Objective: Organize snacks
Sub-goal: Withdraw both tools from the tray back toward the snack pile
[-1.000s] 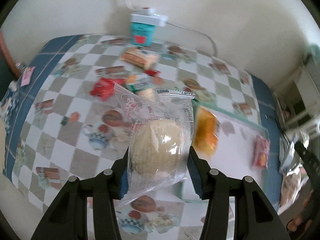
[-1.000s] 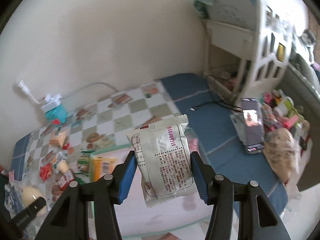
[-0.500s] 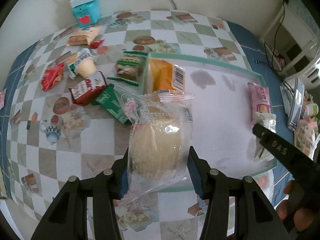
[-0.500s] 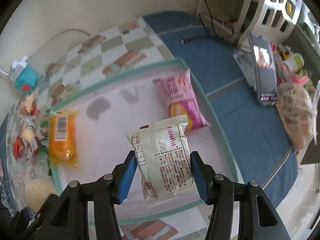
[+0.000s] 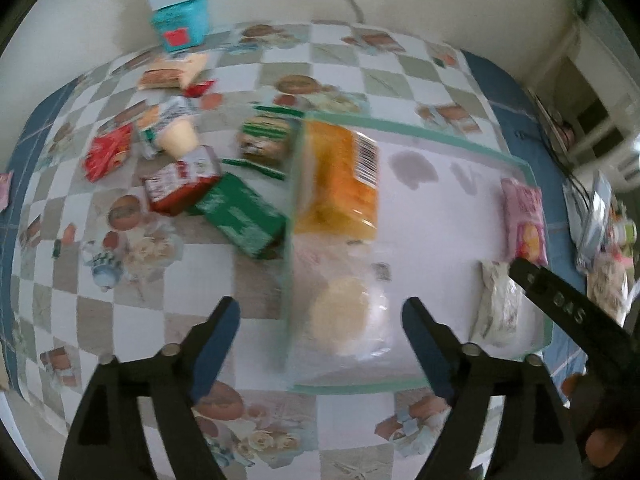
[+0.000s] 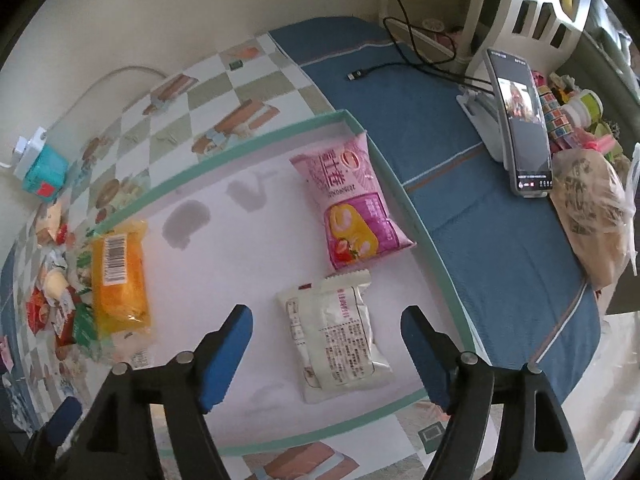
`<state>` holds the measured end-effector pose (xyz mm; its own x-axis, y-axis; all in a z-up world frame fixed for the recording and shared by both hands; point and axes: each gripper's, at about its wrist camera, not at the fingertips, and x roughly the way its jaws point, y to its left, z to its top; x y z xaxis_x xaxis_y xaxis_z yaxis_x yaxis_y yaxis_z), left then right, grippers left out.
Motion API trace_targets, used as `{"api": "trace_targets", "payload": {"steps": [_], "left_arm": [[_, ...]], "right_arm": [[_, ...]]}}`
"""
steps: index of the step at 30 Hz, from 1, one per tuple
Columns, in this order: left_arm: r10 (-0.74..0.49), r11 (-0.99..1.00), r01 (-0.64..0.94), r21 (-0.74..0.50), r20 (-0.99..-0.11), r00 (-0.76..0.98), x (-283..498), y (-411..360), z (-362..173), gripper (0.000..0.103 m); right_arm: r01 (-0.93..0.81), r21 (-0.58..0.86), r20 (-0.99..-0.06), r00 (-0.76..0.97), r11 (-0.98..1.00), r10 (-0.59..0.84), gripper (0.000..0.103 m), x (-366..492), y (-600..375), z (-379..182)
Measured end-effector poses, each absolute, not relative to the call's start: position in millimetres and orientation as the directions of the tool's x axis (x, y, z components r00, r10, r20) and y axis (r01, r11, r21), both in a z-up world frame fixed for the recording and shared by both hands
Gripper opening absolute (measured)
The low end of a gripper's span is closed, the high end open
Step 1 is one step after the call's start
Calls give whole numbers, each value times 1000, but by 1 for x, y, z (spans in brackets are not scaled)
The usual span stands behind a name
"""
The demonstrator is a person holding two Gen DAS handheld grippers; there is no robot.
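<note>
**Two packets set down in the tray, loose snacks left outside it**

Both hand-held grippers are seen released. The jaws of the left hand-held gripper [image 5: 320, 320] have just been opened, and the clear-wrapped bun [image 5: 344, 320] lies free between them on the tray [image 5: 460, 136], untouched by the pads. The jaws of the right hand-held gripper [image 6: 326, 336] have likewise just been opened; the white packet [image 6: 336, 340] rests flat below them, near the tray's right rim.

Four snacks are counted inside the tray: the bun at its left edge, the orange packet [image 5: 340, 180] at 12 o'clock from the bun, the white packet, and the pink packet [image 6: 352, 200] at 12 o'clock from it.

The task is judged partly done. A cluster is left on the checked counter [image 5: 120, 320] at 10 o'clock from the bun: a green box [image 5: 240, 216], a red box [image 5: 180, 184], a red packet [image 5: 106, 152] and others, blurred. The green box lies against the tray's left rim.

Beyond the tray at 2 o'clock in the right view, a phone [image 6: 520, 120] on a stand and a cable [image 6: 400, 68] are seen, well apart from the work.
</note>
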<state>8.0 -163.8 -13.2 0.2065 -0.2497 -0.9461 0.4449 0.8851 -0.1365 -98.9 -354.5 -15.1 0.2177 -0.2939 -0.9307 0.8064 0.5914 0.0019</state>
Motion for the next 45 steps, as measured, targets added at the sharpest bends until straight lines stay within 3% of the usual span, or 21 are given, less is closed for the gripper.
{"api": "trace_targets", "payload": {"steps": [3, 5, 8, 18, 29, 45], "left_arm": [[-228, 924, 360, -130, -943, 245, 24, -141, -8, 86], [-207, 949, 287, -128, -942, 265, 36, -123, -7, 97], [-188, 975, 166, -147, -944, 271, 57, -91, -8, 99], [-27, 990, -119, -71, -939, 342, 89, 3, -5, 99], [39, 981, -194, -29, -940, 340, 105, 28, -8, 99], [-23, 987, -139, -75, -939, 344, 152, 2, -10, 99]], "right_arm": [[797, -2, -923, 231, 604, -307, 96, -94, -346, -11], [780, 9, -922, 248, 625, -296, 99, -88, -338, -11], [750, 38, -919, 285, 661, -271, 103, -78, -324, -10], [632, 76, -903, 372, 771, -216, 103, -37, -260, 1], [577, 81, -908, 379, 813, -179, 103, -7, -220, -3], [563, 96, -892, 415, 821, -180, 103, 38, -228, -5]]}}
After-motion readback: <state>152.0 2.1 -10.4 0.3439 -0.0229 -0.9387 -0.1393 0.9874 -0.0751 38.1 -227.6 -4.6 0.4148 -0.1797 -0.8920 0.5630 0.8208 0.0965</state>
